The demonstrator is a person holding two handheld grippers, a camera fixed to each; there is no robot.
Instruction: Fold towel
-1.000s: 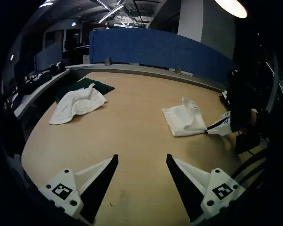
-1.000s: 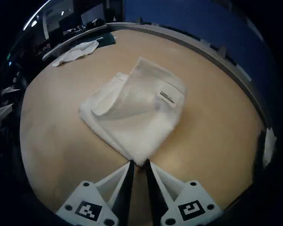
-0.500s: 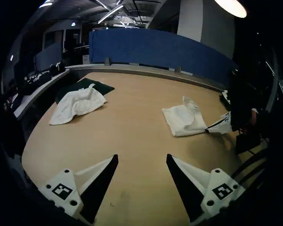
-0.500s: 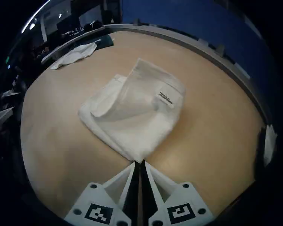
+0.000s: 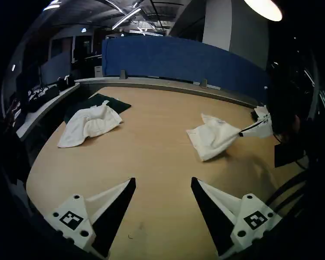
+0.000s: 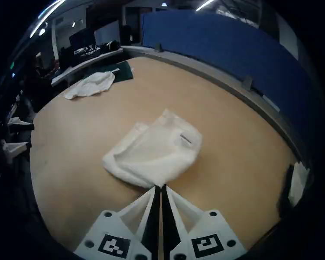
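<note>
A folded white towel hangs by its near corner from my right gripper, which is shut on that corner and holds it a little above the wooden table. In the left gripper view the same towel droops at mid right, with the right gripper pinching its right corner. My left gripper stands open low over the table's near edge, with nothing between its fingers, well apart from the towel.
A second, crumpled white towel lies at the far left of the table, partly on a dark green cloth. A blue partition runs behind the table. A person's dark form stands at the right edge.
My right gripper closed on the towel's corner and lifted it, so the towel now hangs off the table. The left gripper has stayed in place.
</note>
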